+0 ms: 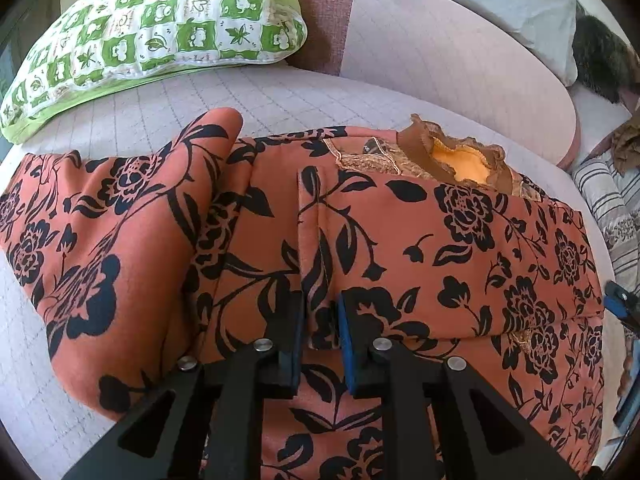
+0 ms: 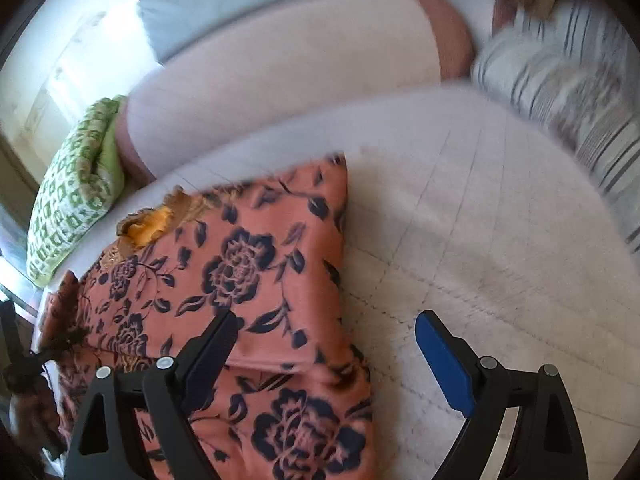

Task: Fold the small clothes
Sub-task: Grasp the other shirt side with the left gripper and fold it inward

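An orange garment with black flowers (image 1: pixel 400 240) lies partly folded on the pale quilted sofa seat (image 1: pixel 140 116); its brown frilled collar with yellow lining (image 1: pixel 460 164) faces the backrest. My left gripper (image 1: pixel 322 308) is shut on a raised pleat of the garment (image 1: pixel 310 220) near its middle. One sleeve (image 1: pixel 132 208) lies folded to the left. In the right wrist view the garment (image 2: pixel 248 264) is at the left, blurred. My right gripper (image 2: pixel 324 332) is open and empty, above the garment's right edge and the seat (image 2: pixel 480 240).
A green and white patterned pillow (image 1: pixel 160 32) lies at the back left. A pink backrest cushion (image 1: pixel 440 60) and a pale blue pillow (image 1: pixel 500 4) are behind. Striped bedding (image 2: pixel 568 92) lies to the right. A dark furry thing (image 1: pixel 600 60) sits at the far right.
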